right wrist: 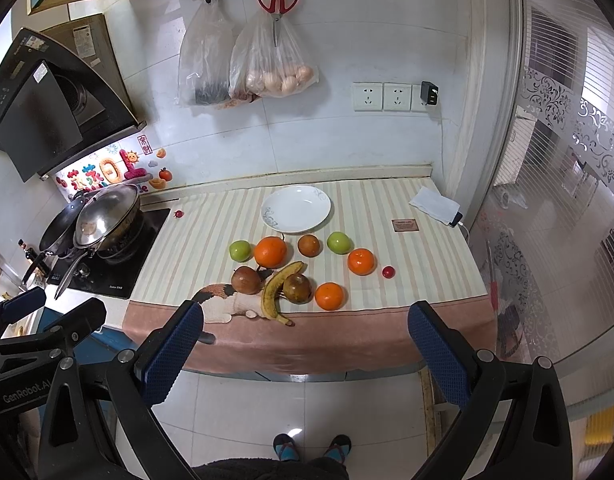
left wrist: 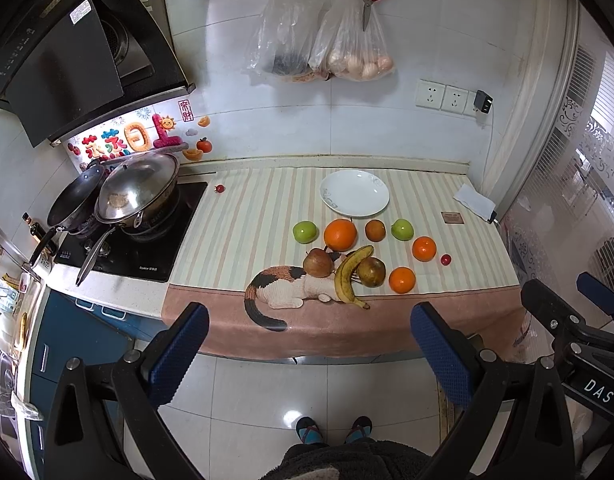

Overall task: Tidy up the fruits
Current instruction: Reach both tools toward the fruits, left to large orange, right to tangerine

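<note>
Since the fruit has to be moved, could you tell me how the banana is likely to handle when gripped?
The banana looks curved and darkly spotted, so it is probably soft and may bruise under firm pads. It will likely pivot rather than roll, perhaps nudging the brown fruit beside it.

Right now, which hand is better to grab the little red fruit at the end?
Probably the right hand-held gripper: the little red fruit lies at the row's right end, nearer that side. Both hand-held grippers hang open, short of the counter.

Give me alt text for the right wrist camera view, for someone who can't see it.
An open right gripper hangs short of a counter where a banana, three oranges, two green apples and brown fruits lie loose on a striped cloth. An empty white plate sits behind them; a stove with pans stands left.
</note>
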`<state>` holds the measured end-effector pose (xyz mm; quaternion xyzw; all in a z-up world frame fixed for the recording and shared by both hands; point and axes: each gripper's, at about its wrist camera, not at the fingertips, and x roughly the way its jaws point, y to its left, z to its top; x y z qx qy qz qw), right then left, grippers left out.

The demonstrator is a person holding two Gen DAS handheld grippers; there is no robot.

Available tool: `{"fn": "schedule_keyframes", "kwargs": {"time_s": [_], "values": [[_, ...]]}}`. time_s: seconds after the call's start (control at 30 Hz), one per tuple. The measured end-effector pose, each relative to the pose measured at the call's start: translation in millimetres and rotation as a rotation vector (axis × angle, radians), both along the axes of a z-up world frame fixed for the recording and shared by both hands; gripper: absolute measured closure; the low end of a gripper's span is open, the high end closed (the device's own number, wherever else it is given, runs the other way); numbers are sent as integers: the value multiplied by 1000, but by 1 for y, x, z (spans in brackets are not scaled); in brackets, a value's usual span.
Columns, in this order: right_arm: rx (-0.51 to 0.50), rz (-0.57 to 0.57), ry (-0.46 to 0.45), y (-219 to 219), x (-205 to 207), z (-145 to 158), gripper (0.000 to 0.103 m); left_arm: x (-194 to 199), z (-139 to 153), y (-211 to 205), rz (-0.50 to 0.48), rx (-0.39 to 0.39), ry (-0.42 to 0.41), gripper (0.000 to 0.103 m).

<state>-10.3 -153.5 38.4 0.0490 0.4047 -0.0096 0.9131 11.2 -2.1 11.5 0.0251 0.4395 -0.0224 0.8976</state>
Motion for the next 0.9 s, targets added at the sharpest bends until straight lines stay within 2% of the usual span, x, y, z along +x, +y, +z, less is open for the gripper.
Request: {"fn": "schedule_keyframes", "kwargs": {"time_s": [0.23, 0.47, 0.67, 0.9], "values": [[29, -16, -2, -1, 6, -1, 0, 4, -2, -1, -1, -3, -1, 0], [98, -125, 21, -17, 37, -21, 0, 53, -22, 13, 15, 8, -7, 0], [136, -208, 92, -38, 77, -72, 0, 109, -69, 18, -18, 40, 72, 0], [203, -239, 248, -65, 146, -164, 0, 176, -142, 17, -24, 65, 228, 1]]}}
